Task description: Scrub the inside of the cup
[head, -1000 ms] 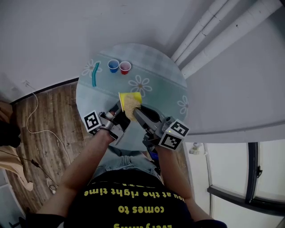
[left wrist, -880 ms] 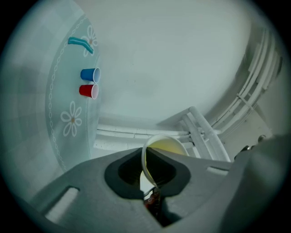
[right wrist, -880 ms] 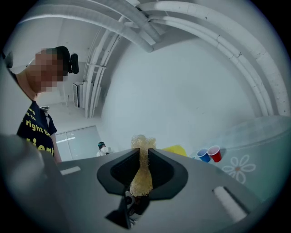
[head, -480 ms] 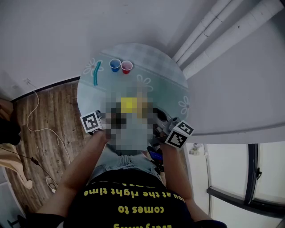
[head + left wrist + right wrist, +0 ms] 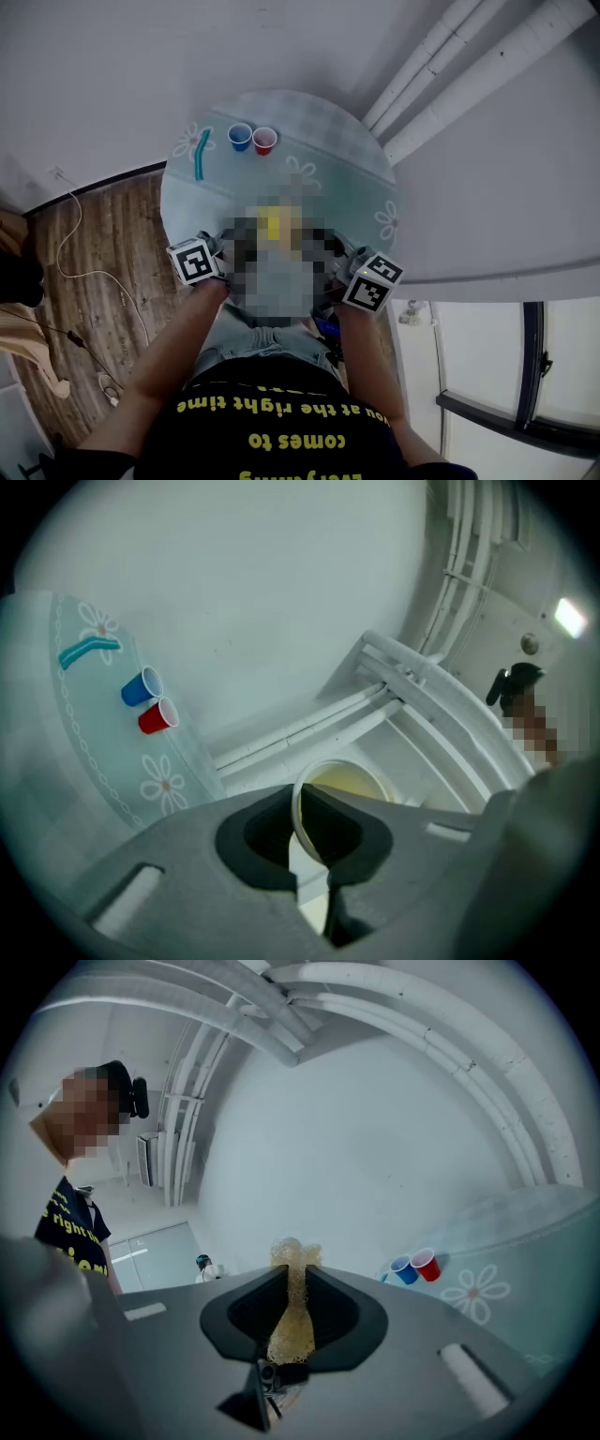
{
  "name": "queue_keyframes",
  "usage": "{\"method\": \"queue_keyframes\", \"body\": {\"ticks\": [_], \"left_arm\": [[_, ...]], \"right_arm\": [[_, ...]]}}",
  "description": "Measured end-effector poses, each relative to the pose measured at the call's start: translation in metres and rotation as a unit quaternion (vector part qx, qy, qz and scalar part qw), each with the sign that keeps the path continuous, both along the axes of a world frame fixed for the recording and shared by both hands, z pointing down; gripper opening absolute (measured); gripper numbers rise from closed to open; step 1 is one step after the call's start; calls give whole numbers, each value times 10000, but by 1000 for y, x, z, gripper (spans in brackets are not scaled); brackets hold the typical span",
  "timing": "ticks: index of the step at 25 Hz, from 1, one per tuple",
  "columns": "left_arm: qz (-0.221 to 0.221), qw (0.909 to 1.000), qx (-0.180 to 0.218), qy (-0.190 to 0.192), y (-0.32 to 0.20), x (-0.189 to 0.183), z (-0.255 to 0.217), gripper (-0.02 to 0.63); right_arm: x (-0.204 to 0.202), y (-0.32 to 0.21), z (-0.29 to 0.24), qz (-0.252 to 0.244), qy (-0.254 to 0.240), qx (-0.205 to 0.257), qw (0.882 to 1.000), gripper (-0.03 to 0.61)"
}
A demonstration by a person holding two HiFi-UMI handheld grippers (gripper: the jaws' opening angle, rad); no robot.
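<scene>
A yellow cup (image 5: 349, 782) with a white rim is held by its wall in my left gripper (image 5: 309, 841), which is shut on it. The cup's inside shows in the left gripper view with no sponge in it. My right gripper (image 5: 292, 1312) is shut on a beige scrub sponge (image 5: 292, 1258), whose top sticks out past the jaws. In the head view the cup (image 5: 273, 223) is a yellow spot under a mosaic patch between the two marker cubes, and the jaws are hidden there.
On the round glass table (image 5: 328, 159) with flower prints stand a blue cup (image 5: 240, 137) and a red cup (image 5: 264, 141) at the far side, with a teal strip (image 5: 202, 155) to their left. White pipes (image 5: 441, 56) run along the wall behind.
The left gripper's marker cube has turned as the gripper rolled with the cup. The right gripper has barely shifted. A mosaic patch now hides the cup and sponge in the head view.
</scene>
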State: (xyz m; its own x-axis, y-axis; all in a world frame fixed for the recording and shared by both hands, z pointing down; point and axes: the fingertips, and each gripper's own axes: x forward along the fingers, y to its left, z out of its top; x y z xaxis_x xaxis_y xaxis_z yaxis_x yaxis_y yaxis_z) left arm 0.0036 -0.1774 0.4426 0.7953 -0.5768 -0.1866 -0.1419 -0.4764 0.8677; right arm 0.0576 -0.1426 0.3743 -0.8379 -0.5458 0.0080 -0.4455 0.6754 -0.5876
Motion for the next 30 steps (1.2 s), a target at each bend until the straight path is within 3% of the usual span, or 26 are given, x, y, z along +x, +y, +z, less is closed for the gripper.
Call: {"method": "queue_keyframes", "body": {"ticks": [7, 11, 18, 30], "left_arm": [[189, 9952, 562, -774, 6, 5, -1, 17], [317, 9875, 995, -1183, 8, 8, -4, 17], [582, 9636, 1725, -1957, 10, 16, -8, 17], [860, 9241, 2622, -2644, 19, 16, -19, 17]], "right_arm": [[29, -10, 19, 288, 206, -204, 9992, 61], [21, -6, 16, 30, 177, -207, 9996, 61], [4, 1, -1, -529, 71, -120, 9985, 61], [27, -15, 26, -241, 495, -415, 9976, 61]]}}
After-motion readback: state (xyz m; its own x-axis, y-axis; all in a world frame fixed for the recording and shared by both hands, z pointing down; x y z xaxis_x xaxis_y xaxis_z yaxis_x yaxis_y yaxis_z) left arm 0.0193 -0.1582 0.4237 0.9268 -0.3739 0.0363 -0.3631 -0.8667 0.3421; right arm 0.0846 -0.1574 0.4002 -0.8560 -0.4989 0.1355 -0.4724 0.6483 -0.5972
